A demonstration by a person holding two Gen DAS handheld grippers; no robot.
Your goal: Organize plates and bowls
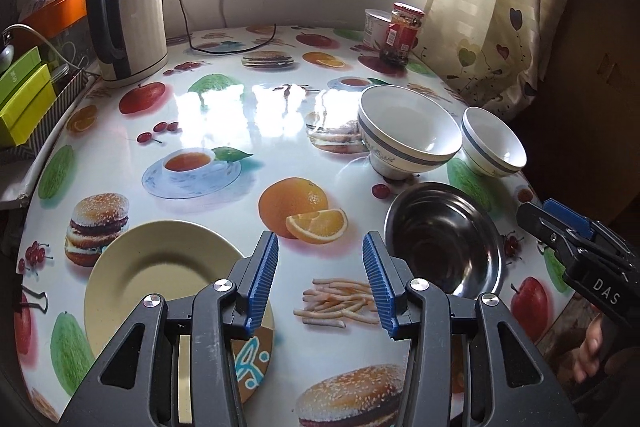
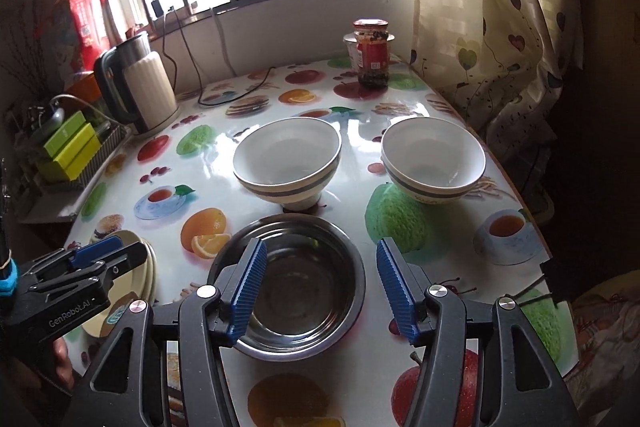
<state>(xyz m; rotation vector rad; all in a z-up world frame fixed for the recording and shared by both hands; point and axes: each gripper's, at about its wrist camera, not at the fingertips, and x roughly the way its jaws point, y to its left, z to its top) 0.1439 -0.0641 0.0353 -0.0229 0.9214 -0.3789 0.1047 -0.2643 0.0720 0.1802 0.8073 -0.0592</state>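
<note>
On a fruit-print table (image 2: 224,187) below a barred window, both grippers hover with jaws spread wide, holding nothing. The left gripper (image 1: 320,279) hangs just beside a cream plate (image 1: 160,267) near the table's front edge; the right gripper (image 2: 318,291) sits over a steel bowl (image 2: 296,279) — its left finger above the bowl's rim. Behind stand two white ceramic bowls (image 2: 288,159) (image 2: 434,159), apart from each other. A kettle (image 2: 140,87) and red-labelled jar (image 2: 372,53) sit farther back.

Two white banded bowls (image 2: 287,163) (image 2: 433,163) upright behind steel bowl (image 2: 296,291); cream plates (image 1: 160,279), seemingly stacked, left.
</note>
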